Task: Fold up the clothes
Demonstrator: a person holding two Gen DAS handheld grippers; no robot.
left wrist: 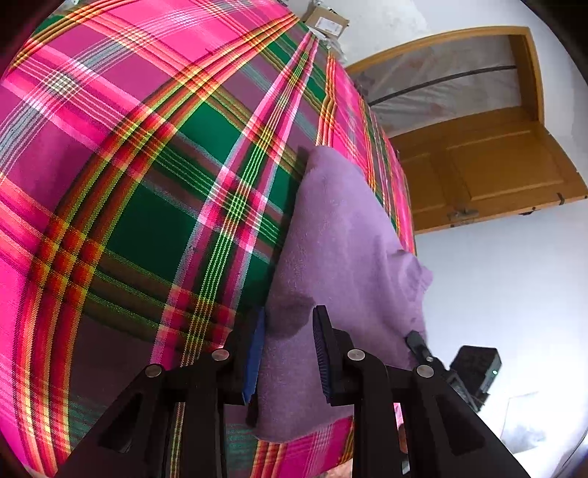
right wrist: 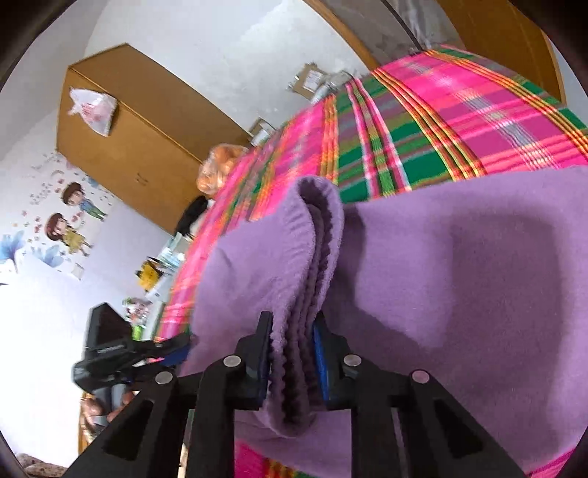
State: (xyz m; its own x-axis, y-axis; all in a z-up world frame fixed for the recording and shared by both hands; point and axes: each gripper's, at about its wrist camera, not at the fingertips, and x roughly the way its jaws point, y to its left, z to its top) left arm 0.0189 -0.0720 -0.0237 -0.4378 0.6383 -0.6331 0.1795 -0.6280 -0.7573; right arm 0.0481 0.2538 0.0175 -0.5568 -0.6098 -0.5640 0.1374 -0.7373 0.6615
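A purple fleece cloth (left wrist: pixel 341 235) lies on a bed covered in a pink and green plaid sheet (left wrist: pixel 147 154). My left gripper (left wrist: pixel 288 349) is shut on the cloth's near edge, and the fabric fills the gap between its blue pads (left wrist: pixel 253 364). My right gripper (right wrist: pixel 292 353) is shut on a bunched, layered fold of the same cloth (right wrist: pixel 459 264), which rises in a ridge ahead of the fingers. In each view the other gripper shows at the cloth's side: the right one (left wrist: pixel 419 342) and the left one (right wrist: pixel 172 351).
The bed's edge runs along the plaid sheet (right wrist: pixel 422 121). A wooden door (left wrist: pixel 488 172) stands beyond it. A wooden wardrobe (right wrist: pixel 128 147), an orange bag (right wrist: pixel 217 169), cardboard boxes (left wrist: pixel 325 22) and small clutter sit by the far side.
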